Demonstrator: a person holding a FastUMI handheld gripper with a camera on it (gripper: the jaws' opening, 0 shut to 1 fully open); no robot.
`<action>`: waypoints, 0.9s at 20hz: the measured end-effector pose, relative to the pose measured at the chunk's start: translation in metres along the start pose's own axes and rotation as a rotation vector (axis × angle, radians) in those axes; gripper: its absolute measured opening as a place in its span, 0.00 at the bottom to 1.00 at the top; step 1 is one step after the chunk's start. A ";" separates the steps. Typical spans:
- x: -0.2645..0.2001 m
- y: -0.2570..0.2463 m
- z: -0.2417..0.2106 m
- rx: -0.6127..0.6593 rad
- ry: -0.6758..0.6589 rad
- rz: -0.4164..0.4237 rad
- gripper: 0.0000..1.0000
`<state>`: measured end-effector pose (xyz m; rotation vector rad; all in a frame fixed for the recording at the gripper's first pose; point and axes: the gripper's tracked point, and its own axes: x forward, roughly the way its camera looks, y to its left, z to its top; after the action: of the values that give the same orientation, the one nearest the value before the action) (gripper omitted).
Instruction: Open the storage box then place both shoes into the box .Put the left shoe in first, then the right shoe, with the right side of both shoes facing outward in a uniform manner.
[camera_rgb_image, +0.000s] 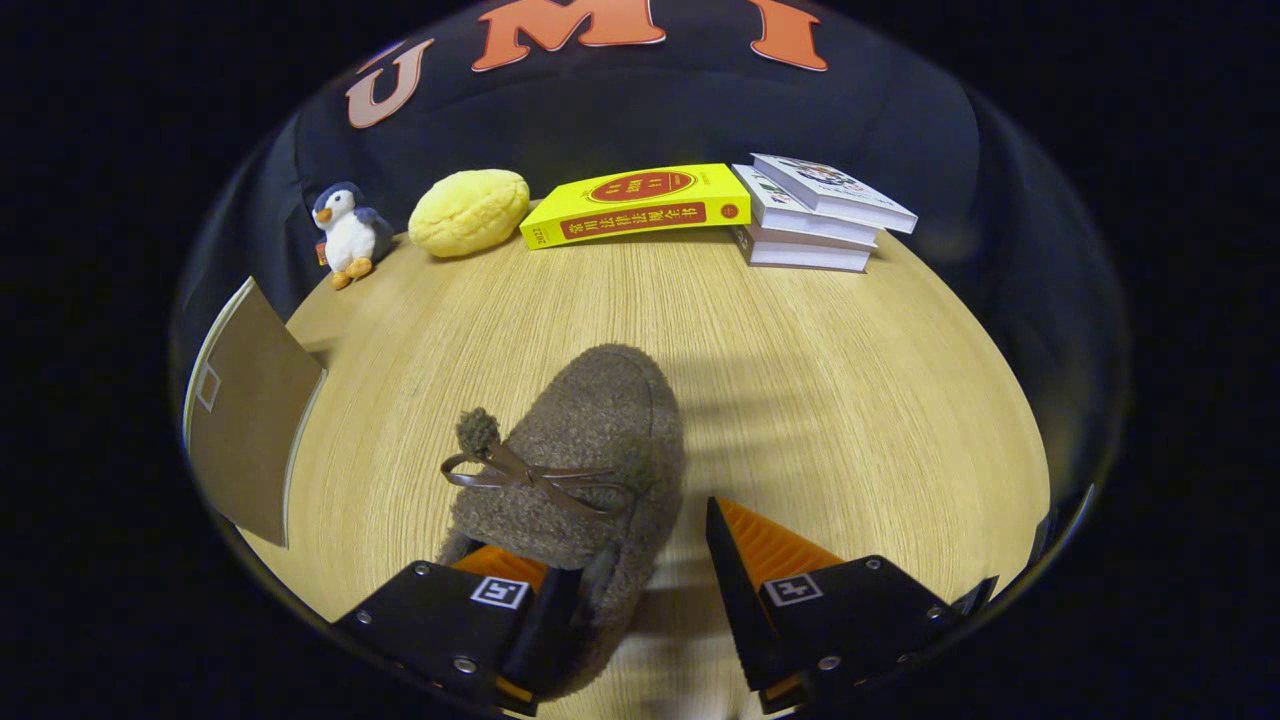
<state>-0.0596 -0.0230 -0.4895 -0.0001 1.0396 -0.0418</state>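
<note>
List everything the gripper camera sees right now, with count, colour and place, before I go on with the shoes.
Shoe: one, brown fuzzy, with a brown bow and pompom, on the table, its rear end between the fingers, against one finger, toe pointing away.
Brown panel: one, standing tilted at the table edge, left of the shoe.
Penguin plush: one, dark blue and white, far edge of the table.
Yellow plush: one, beside the penguin.
Yellow book: one, lying flat, beyond the shoe.
White books: a stack, three or four, right of the yellow book.
Table: one, light wood.
Gripper: one, fingers open, one finger at the shoe's side, the other apart from it.
</note>
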 end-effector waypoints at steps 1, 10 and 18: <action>0.001 0.004 0.002 -0.010 -0.020 0.018 0.60; -0.004 -0.013 0.001 0.046 0.025 -0.043 0.05; -0.049 0.035 0.035 0.181 0.009 -0.025 0.04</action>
<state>-0.0530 0.0133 -0.4305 0.1518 1.0421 -0.1582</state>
